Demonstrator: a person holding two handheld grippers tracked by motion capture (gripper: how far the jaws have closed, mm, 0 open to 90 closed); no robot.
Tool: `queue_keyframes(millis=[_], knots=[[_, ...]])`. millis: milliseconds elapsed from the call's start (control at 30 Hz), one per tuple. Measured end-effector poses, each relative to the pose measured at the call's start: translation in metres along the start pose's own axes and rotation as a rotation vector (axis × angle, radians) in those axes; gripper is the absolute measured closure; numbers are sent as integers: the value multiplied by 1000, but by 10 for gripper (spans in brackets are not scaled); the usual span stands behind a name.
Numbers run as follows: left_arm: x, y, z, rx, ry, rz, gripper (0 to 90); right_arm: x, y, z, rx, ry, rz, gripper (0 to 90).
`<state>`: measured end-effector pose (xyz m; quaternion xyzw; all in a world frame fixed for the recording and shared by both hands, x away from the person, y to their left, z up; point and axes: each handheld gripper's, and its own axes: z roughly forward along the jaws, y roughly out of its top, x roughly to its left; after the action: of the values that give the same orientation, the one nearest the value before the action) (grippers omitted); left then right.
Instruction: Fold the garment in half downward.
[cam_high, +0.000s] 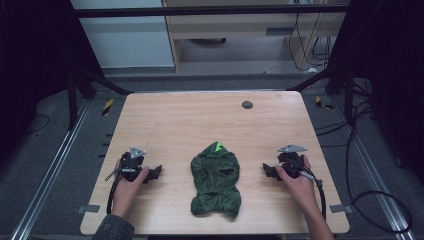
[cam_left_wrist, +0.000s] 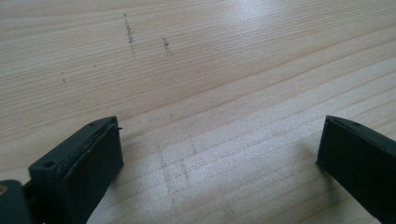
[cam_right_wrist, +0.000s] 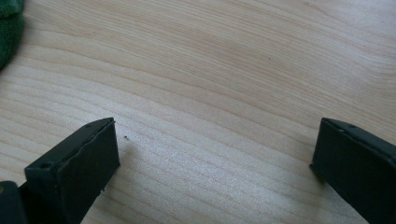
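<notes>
Two grippers resting, jaws wide apart, empty: left gripper (cam_high: 152, 173) at 9 o'clock, right gripper (cam_high: 268, 170) at 3 o'clock of green garment (cam_high: 216, 180) | step: apparently pre-grasp | next: likely close in on cloth edges

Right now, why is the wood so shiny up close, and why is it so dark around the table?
In the left gripper view, light glares off the table and the far grain looks soft. In the right gripper view, the wood is evenly lit, with a small shadow beside each jaw. In the high view, the table is bright and the sides are nearly black.
</notes>
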<state>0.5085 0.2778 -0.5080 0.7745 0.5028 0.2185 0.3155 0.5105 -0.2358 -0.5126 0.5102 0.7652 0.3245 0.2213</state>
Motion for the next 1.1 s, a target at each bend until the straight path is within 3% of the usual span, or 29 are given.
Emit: queue_keyframes(millis=[233, 267, 300, 333, 367, 400, 433, 533, 567, 600, 700, 733, 767, 800, 867, 1100], knots=[[-5, 2, -2, 3, -19, 0, 35, 1, 0, -1, 1, 5, -1, 8], [-10, 3, -4, -7, -59, -4, 48, 3, 0, -3, 3, 17, 1, 67], [-10, 3, -4, -7, -59, -4, 50, 3, 0, -3, 3, 17, 1, 67], [-16, 7, -7, -10, -82, 19, 52, 8, 2, -4, 6, 49, -7, 106], [-16, 7, -7, -10, -82, 19, 59, 8, 2, -4, 6, 49, -7, 106], [-19, 10, -9, -12, -97, 34, 68, 15, 6, -6, 14, 108, 4, 162], [-22, 14, -11, -11, -109, 47, 68, 15, 6, -6, 14, 108, 4, 162], [-35, 33, -14, -21, -158, 98, 122, 37, 18, -8, 28, 151, -76, 239], [-35, 33, -14, -21, -158, 98, 128, 37, 18, -8, 28, 151, -76, 239], [-41, 43, -12, -15, -192, 108, 142, 47, 26, -9, 29, 173, -112, 298], [-48, 53, -10, -9, -228, 124, 173, 56, 34, -8, 30, 206, -133, 333], [-57, 61, -7, -3, -231, 163, 213, 63, 43, -6, 35, 222, -155, 368], [-57, 61, -7, -3, -231, 163, 228, 66, 47, -5, 41, 234, -161, 381], [-66, 69, -2, 11, -242, 199, 236, 69, 50, -3, 42, 247, -169, 405], [-73, 75, 4, 21, -256, 223, 276, 74, 58, 1, 43, 265, -190, 447], [-85, 92, 19, 20, -305, 219, 374, 87, 72, 16, 55, 307, -221, 533]])
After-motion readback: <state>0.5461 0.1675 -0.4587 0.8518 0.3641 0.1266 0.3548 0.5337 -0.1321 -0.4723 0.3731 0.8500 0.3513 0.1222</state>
